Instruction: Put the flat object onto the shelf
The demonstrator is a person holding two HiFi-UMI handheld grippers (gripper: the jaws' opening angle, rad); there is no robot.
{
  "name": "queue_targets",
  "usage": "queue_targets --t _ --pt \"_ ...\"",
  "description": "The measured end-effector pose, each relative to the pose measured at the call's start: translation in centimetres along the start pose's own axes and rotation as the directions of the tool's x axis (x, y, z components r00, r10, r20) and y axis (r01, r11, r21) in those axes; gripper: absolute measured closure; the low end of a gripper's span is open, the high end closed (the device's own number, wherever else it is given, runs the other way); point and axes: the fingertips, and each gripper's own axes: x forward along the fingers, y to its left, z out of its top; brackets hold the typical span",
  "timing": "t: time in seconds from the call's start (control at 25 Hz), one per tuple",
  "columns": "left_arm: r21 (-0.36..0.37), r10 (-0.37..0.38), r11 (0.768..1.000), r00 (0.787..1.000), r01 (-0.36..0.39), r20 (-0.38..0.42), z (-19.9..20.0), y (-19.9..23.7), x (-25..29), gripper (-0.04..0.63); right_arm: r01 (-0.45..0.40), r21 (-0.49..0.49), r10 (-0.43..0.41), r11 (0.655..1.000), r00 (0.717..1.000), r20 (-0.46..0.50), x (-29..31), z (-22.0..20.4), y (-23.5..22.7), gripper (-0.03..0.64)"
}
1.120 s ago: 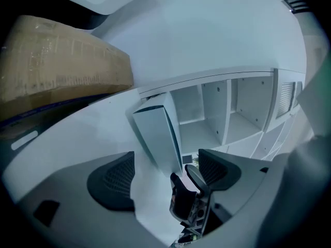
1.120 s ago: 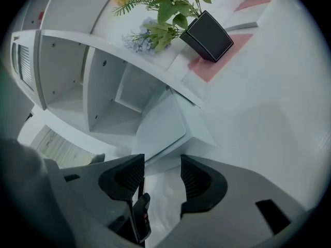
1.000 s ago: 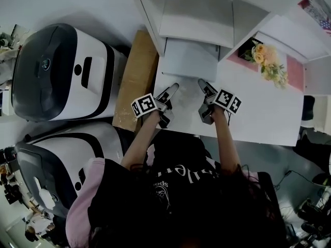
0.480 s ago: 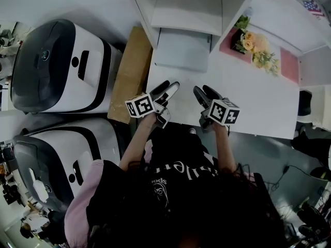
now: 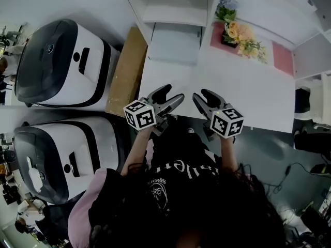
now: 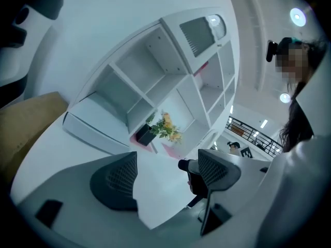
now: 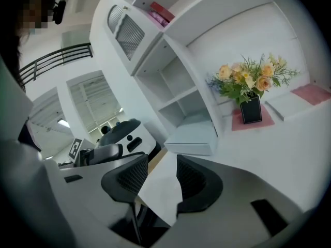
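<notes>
The flat object (image 5: pixel 174 44) is a white slab lying in the lowest bay of the white shelf (image 5: pixel 176 4), its front end sticking out onto the table (image 5: pixel 248 97). It also shows as the flat object (image 6: pixel 95 125) and the flat object (image 7: pixel 191 138). My left gripper (image 5: pixel 172 93) hovers over the table's front edge, well short of the slab, open and empty (image 6: pixel 165 172). My right gripper (image 5: pixel 201 95) is beside it, jaws closing with nothing between them (image 7: pixel 161 177).
A flower bunch in a black pot (image 5: pixel 240 34) stands on a pink mat right of the slab. Two white and dark machines (image 5: pixel 62 66) (image 5: pixel 57 154) stand on the floor at left. A brown board (image 5: pixel 126 71) leans between them and the table.
Both grippers have drawn back from the slab to the table's front edge. The right jaws have narrowed. The slab stays in the shelf bay.
</notes>
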Motion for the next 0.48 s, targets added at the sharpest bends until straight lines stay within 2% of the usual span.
queue_targets --t 0.12,0.28,0.4,0.48 --pt "0.077 -0.023 0.997 1.0 0.023 0.002 -1.0 -3.4 -0.7 0.218 -0.033 -0.035 0.033 0.999 0.999 -0.002 -2.2 -0.6 1.2 0.437" --pt "0.159 0.015 0.987 0.999 -0.021 0.039 -1.9 -6.0 -2.1 0.238 -0.066 -0.053 0.066 0.996 0.998 -0.004 -4.4 -1.2 2.3 0.454" --pt "0.159 0.042 0.986 0.995 -0.056 0.093 -2.3 -7.1 -3.2 0.263 -0.09 -0.047 0.09 0.995 0.996 0.002 -5.6 -1.5 2.9 0.463" --pt "0.154 0.049 0.986 0.994 -0.065 0.099 -2.8 -7.8 -3.7 0.265 -0.105 -0.043 0.105 0.994 0.994 0.004 -6.1 -1.7 3.2 0.467"
